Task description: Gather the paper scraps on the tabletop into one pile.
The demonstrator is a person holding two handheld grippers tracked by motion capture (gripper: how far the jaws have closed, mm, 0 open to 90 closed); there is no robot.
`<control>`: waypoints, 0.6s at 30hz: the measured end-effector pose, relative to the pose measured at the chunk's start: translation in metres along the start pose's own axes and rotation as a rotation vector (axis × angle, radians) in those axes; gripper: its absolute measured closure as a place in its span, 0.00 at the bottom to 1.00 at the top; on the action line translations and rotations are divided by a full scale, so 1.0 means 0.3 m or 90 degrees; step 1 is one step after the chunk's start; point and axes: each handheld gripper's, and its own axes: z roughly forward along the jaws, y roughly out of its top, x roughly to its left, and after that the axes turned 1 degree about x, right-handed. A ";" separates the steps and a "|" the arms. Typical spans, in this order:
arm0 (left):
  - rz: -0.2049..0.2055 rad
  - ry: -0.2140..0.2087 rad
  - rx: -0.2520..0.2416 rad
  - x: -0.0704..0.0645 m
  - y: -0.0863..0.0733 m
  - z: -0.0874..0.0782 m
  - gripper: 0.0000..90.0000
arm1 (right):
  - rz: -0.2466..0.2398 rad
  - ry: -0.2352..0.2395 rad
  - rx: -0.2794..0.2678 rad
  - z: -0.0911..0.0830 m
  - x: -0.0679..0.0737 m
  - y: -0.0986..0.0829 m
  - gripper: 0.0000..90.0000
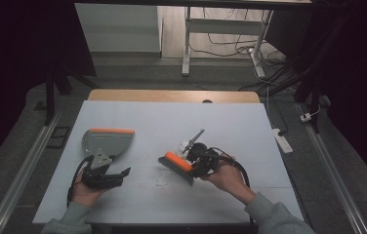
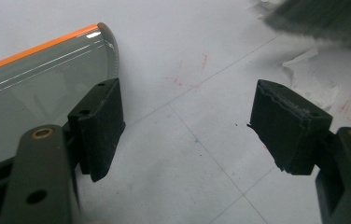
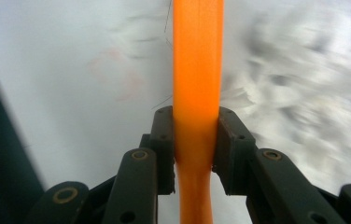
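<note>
paper scraps (image 1: 163, 179) lie mid-table under the brush (image 1: 176, 167), which the right gripper (image 1: 197, 163) pinches. left gripper (image 1: 121, 174) gapes beside the dustpan (image 1: 107, 140); grabbing it seems next.

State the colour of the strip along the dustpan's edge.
Orange, on the grey dustpan; clearest in the high view.

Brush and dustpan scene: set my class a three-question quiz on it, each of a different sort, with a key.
1. True or false: the right gripper is shut on the brush.
2. The left gripper is: A) open, holding nothing B) shut on the dustpan.
3. Fill in: the white scraps lie on the ____.

Key: 1 true; 2 A; 3 table.
</note>
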 end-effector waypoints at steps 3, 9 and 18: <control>-0.001 -0.001 -0.001 0.003 -0.001 -0.002 0.30 | 0.011 -0.007 -0.026 -0.033 -0.031 -0.015 0.79; 0.000 0.001 0.001 0.001 0.000 0.000 0.30 | 0.010 0.016 -0.108 -0.130 -0.006 0.000 0.79; -0.003 0.014 -0.023 0.012 0.001 -0.028 0.30 | -0.020 0.079 -0.109 -0.065 0.074 0.093 0.79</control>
